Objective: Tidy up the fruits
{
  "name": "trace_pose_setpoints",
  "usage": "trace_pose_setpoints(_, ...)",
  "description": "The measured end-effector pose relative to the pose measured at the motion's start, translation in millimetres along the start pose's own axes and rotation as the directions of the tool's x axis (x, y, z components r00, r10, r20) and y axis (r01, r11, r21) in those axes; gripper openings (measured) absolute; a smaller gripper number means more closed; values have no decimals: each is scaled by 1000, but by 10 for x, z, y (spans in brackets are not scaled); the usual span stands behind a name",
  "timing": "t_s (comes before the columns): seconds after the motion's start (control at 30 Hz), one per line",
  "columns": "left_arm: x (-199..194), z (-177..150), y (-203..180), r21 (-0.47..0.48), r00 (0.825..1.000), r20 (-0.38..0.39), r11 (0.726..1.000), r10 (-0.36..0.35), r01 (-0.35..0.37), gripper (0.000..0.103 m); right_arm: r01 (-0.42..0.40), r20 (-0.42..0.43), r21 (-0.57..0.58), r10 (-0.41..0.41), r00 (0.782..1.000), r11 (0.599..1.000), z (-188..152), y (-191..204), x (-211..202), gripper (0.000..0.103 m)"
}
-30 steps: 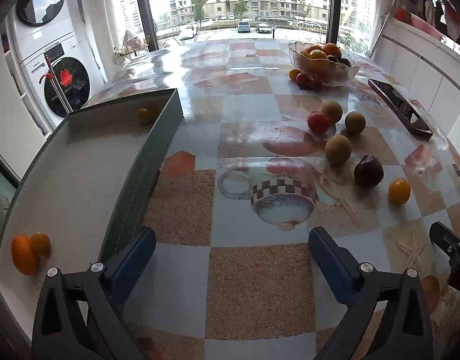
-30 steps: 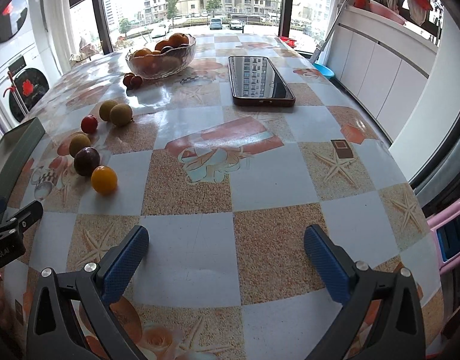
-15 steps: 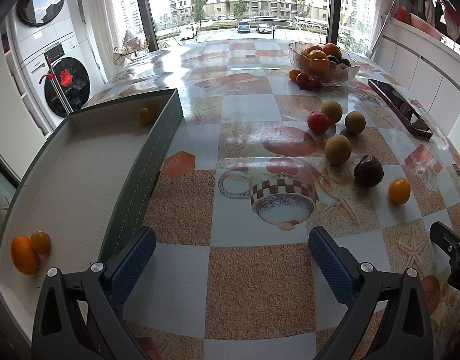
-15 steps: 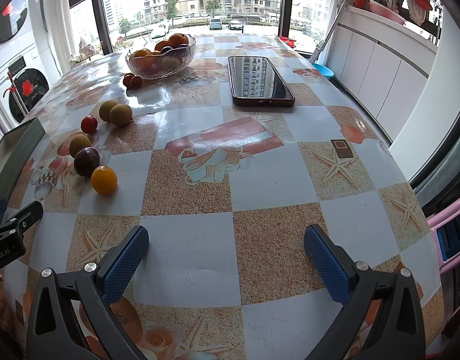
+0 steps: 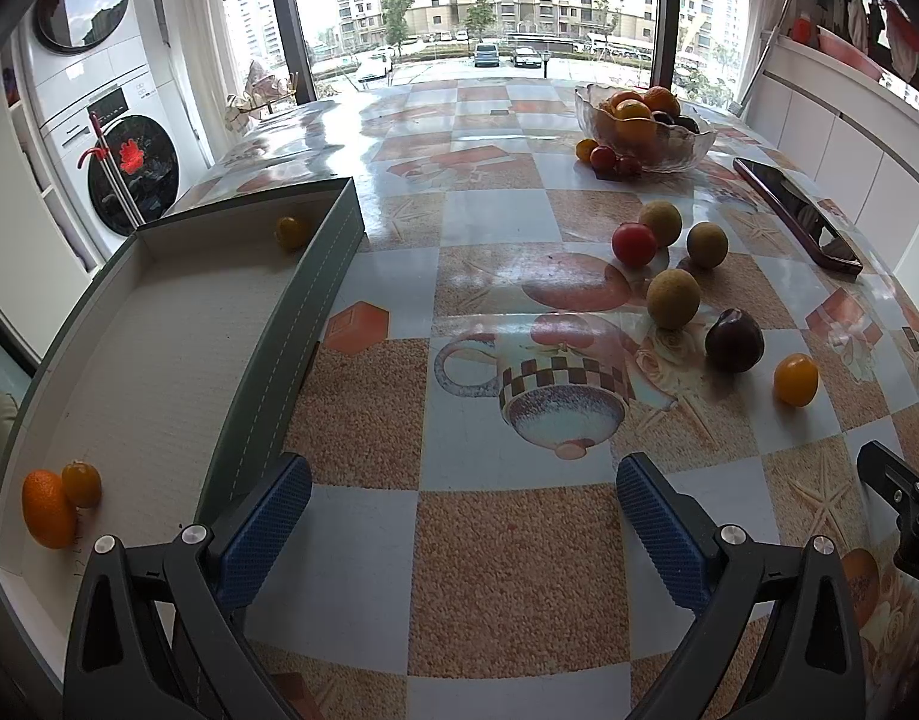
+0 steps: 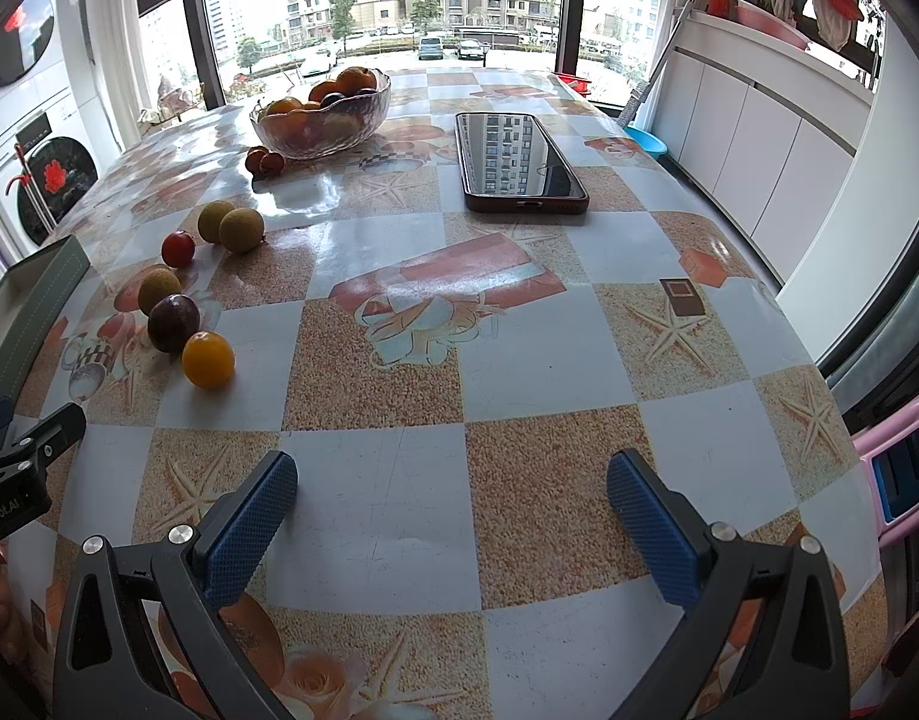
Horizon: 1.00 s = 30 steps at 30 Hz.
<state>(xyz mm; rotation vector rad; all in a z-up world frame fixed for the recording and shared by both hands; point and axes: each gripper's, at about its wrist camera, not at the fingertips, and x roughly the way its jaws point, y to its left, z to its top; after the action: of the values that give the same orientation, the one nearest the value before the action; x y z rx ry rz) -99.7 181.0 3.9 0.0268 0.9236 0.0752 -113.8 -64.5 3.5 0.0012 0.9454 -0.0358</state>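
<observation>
Loose fruit lies on the patterned table: a yellow-orange fruit [image 5: 795, 380] [image 6: 207, 359], a dark plum [image 5: 734, 341] [image 6: 173, 314], a red tomato [image 5: 634, 243] [image 6: 178, 248] and three tan round fruits [image 5: 673, 299]. A grey-green tray [image 5: 315, 288] at the left holds an orange [image 5: 47, 507], a small orange fruit [image 5: 81, 483] and a yellow fruit [image 5: 291, 232]. My left gripper [image 5: 459, 516] stands open over the table beside the tray's near right wall. My right gripper [image 6: 450, 510] is open over bare table, the fruit far to its left.
A glass bowl [image 5: 642, 144] [image 6: 321, 120] full of fruit stands at the back, three small fruits [image 5: 603, 157] by its foot. A dark phone [image 6: 516, 162] [image 5: 798, 213] lies on the right. Washing machines [image 5: 99, 138] stand left; white cabinets [image 6: 759, 138] run along the right.
</observation>
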Motion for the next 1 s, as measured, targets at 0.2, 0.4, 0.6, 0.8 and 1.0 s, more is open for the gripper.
trace_pose_setpoints(0.2, 0, -1, -1, 0, 1000, 0, 1000, 0, 0, 102, 0, 0, 0, 0, 1000, 1000, 1, 1, 2, 103)
trace_pose_setpoints(0.4, 0, -3, -2, 0, 1000, 0, 1000, 0, 0, 102, 1, 0, 0, -1, 1000, 1000, -7, -4, -6, 103)
trace_pose_setpoints(0.6, 0, -4, -3, -1, 1000, 0, 1000, -1, 1, 102, 1, -3, -2, -1, 1000, 1000, 8, 2, 10, 103)
trace_pose_setpoints(0.8, -1, -5, -2, -1, 1000, 0, 1000, -1, 1, 102, -21, -47, -6, 20, 999, 1000, 98, 74, 40, 103)
trace_pose_setpoints(1.0, -2, -5, 0, -1, 1000, 0, 1000, -1, 1, 102, -149, -56, -103, 143, 988, 983, 262, 463, 121, 101)
